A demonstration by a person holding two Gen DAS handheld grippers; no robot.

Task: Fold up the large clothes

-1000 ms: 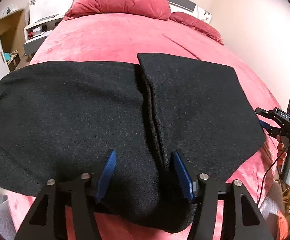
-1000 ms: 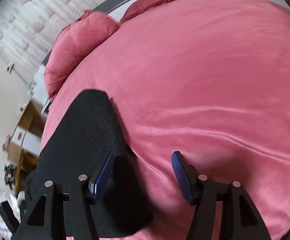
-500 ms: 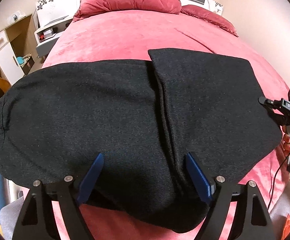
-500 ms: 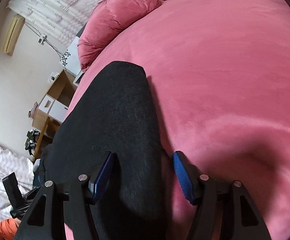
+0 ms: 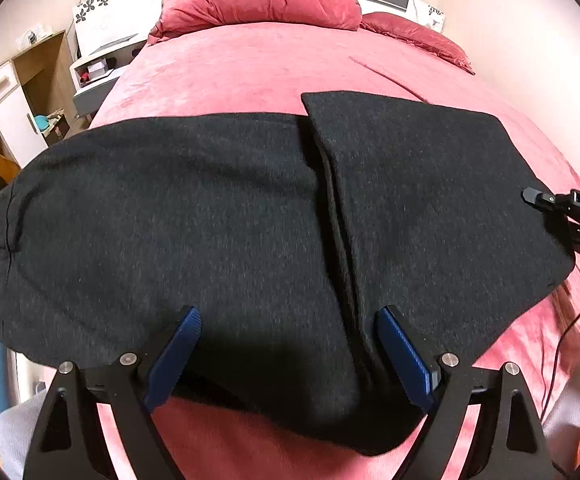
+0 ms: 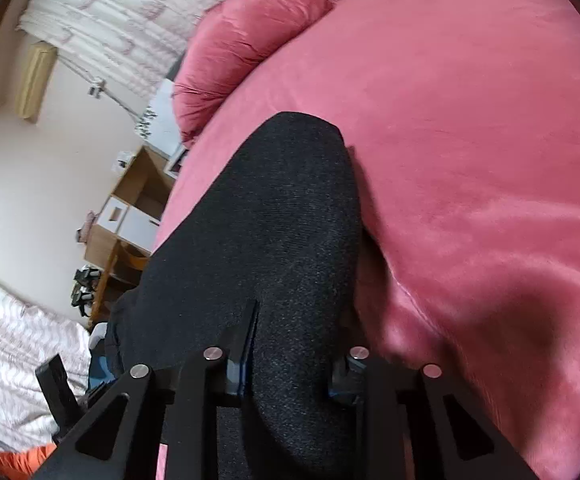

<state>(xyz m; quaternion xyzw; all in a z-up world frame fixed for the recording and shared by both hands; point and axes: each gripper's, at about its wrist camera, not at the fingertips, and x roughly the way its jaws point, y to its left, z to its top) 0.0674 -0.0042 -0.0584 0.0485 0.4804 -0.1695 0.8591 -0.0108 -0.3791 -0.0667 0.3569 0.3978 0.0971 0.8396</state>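
Black garment (image 6: 274, 240) now pinched by right claw (image 6: 290, 360); left claw (image 5: 290, 352) stays spread.

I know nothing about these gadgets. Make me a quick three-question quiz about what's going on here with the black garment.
1. True or false: the left gripper has its blue fingers spread open above the black garment.
2. What colour is the bed cover under the garment?
A. pink-red
B. white
C. green
3. Fill in: in the right wrist view, the right gripper has the garment's edge ____ its fingers.

Key: 1 true; 2 A; 3 between.
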